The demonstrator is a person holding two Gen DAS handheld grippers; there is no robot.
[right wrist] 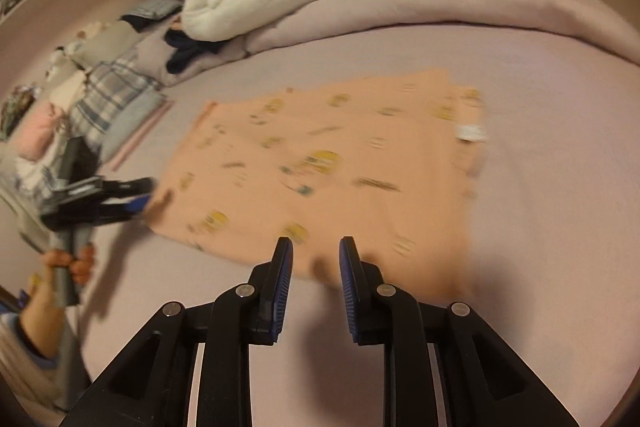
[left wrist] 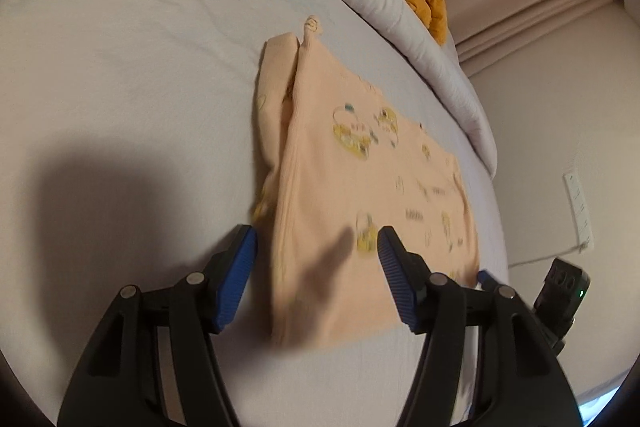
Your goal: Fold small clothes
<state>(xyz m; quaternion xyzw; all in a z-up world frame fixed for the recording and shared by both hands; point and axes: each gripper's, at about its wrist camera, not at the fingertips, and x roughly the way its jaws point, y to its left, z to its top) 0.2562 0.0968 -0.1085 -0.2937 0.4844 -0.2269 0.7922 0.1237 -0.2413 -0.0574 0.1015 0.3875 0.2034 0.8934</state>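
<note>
Your peach garment (right wrist: pixel 320 171) lies flat on the bed (right wrist: pixel 540 227), one side folded over (more folds look due); left gripper (left wrist: pixel 316 247) and right gripper (right wrist: pixel 316 251) both gape, empty.

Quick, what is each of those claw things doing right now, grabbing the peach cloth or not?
Left gripper: open, holding nothing, jaws spread above the peach garment.
Right gripper: open, holding nothing, at the garment's near edge.

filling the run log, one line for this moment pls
left tool: open, empty | right tool: open, empty | peach garment: flat on bed, partly folded
</note>
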